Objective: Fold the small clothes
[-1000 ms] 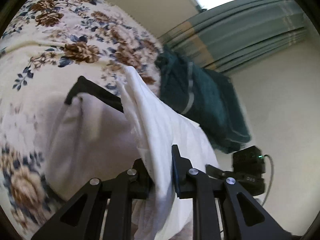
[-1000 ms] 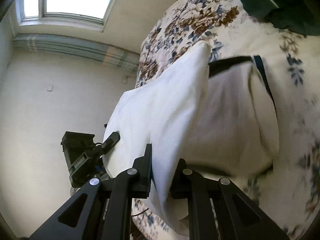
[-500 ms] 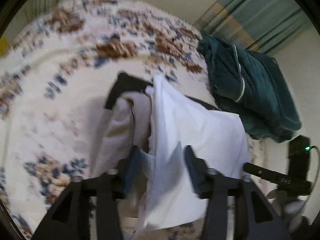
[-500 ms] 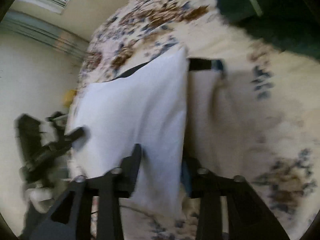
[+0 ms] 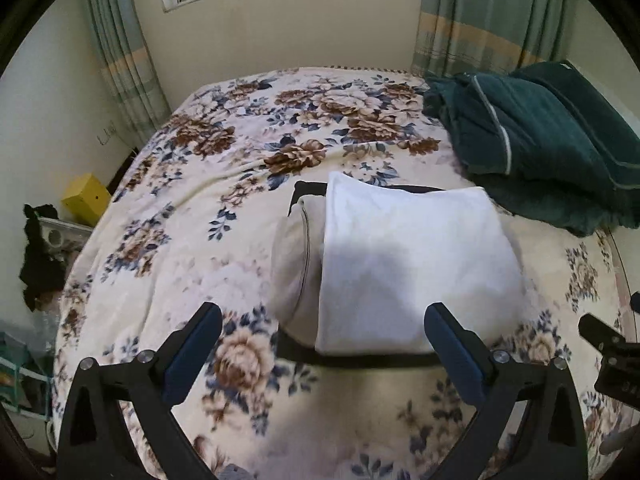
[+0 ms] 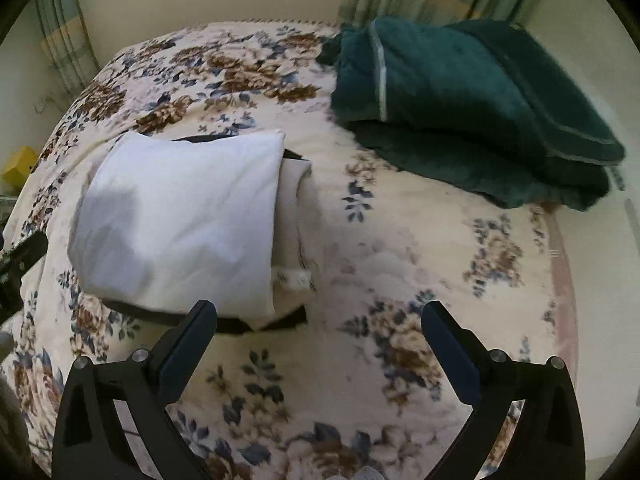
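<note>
A folded white garment (image 5: 412, 264) lies on top of a folded beige garment (image 5: 294, 256) with black trim, on the floral bedspread (image 5: 192, 216). My left gripper (image 5: 322, 322) is open and empty, raised just in front of the pile. In the right wrist view the white garment (image 6: 180, 216) and the beige one (image 6: 294, 216) lie to the left. My right gripper (image 6: 318, 322) is open and empty, over bare bedspread (image 6: 400, 264) right of the pile.
A folded dark green blanket (image 5: 536, 140) lies at the bed's far right; it also shows in the right wrist view (image 6: 468, 108). A yellow box (image 5: 86, 200) and clutter stand beside the bed's left edge. Curtains and a window are behind the bed.
Both grippers held the white garment's edge lifted, then opened and let it go. It now lies flat on the beige garment, and both grippers have pulled back from it.
</note>
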The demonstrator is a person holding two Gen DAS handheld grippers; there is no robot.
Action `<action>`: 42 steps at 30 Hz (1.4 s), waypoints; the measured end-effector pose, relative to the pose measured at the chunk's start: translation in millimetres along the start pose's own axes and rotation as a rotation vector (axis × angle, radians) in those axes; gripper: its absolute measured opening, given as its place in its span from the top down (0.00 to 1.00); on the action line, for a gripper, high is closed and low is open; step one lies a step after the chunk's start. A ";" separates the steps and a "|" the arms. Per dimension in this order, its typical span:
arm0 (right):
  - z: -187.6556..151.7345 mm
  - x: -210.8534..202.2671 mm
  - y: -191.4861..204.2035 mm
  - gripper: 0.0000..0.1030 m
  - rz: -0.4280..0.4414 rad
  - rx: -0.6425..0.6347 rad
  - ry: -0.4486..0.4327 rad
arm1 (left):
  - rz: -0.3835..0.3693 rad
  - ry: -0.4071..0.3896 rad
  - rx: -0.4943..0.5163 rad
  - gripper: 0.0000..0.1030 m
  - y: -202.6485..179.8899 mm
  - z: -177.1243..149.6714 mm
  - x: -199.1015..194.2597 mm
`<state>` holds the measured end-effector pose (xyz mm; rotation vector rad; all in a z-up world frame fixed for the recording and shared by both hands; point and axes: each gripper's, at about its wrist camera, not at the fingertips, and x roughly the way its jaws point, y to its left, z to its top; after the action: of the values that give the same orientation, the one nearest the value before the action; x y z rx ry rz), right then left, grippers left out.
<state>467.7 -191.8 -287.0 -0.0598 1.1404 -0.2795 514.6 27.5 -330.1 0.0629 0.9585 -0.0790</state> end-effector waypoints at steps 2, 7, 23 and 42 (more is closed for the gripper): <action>-10.1 -28.7 -5.1 0.00 -0.021 0.009 -0.031 | -0.012 -0.007 0.003 0.00 -5.0 -8.4 -29.9; -41.6 -120.3 -30.0 0.00 -0.029 0.037 -0.098 | -0.005 -0.061 0.001 0.00 -12.7 -23.8 -102.9; -160.7 -413.6 -84.7 0.00 0.031 0.049 -0.364 | -0.021 -0.271 -0.021 0.00 -25.7 -80.5 -335.1; -228.6 -558.6 -111.7 0.00 0.090 0.039 -0.511 | -0.013 -0.365 -0.044 0.00 -23.3 -126.1 -443.7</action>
<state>24.3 -138.3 134.1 -0.0421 0.6278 -0.1900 155.8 33.0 -39.4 0.0013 0.5957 -0.0780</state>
